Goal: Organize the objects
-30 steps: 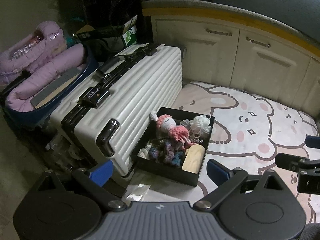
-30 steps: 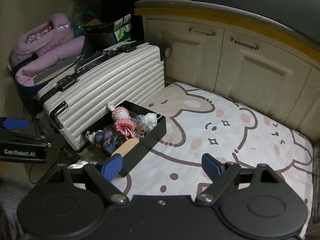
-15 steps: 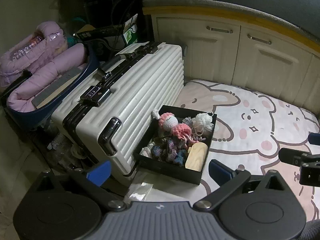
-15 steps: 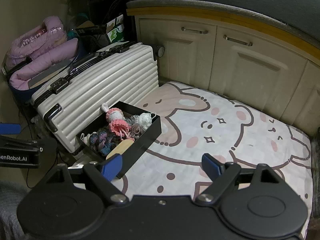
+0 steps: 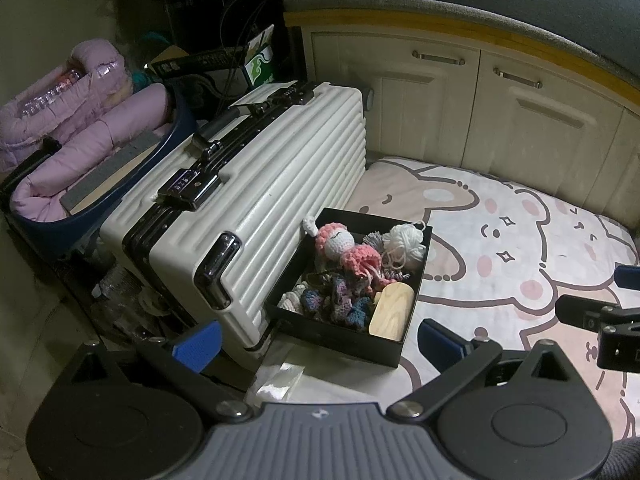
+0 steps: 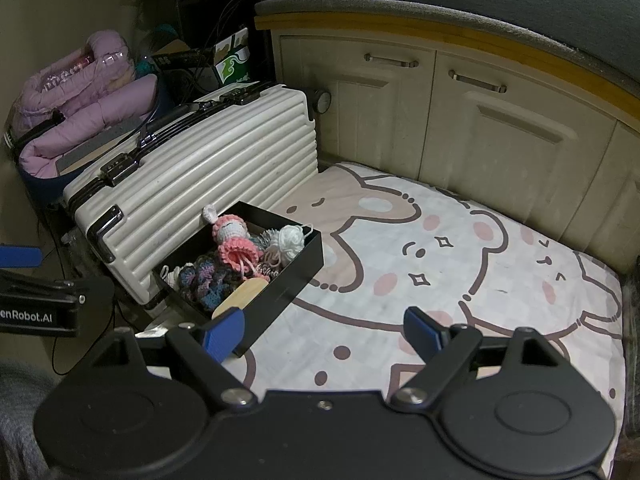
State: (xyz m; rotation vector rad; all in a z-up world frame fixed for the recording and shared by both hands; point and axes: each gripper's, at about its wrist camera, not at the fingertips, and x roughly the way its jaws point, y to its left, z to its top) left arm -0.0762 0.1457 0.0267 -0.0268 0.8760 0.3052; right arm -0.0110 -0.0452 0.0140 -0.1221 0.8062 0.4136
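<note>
A black open box (image 5: 340, 336) (image 6: 296, 276) rests on a cartoon bear mat (image 5: 500, 240) (image 6: 440, 272), against a white ribbed suitcase (image 5: 260, 188) (image 6: 208, 176). Inside lie a pink and white crochet doll (image 5: 340, 244) (image 6: 232, 236), a white yarn ball (image 5: 404, 244) (image 6: 290, 240), blue-purple crochet pieces (image 5: 344, 304) and a wooden piece (image 5: 392, 310) (image 6: 244, 294). My left gripper (image 5: 316, 344) hovers open just short of the box's near edge, holding nothing. My right gripper (image 6: 324, 336) is open over the mat, to the right of the box.
Cream cabinet doors (image 5: 440, 100) (image 6: 400, 120) close off the far side of the mat. Left of the suitcase, a blue tub holds a purple quilted jacket (image 5: 80, 128) (image 6: 80, 108). Dark shelving, cables and a green-white carton (image 5: 260, 64) stand behind. A plastic sleeve (image 5: 280, 376) lies by the box.
The left gripper's fingers have spread slightly wider. Both hands stay where they were, and the box and its contents have not moved.
</note>
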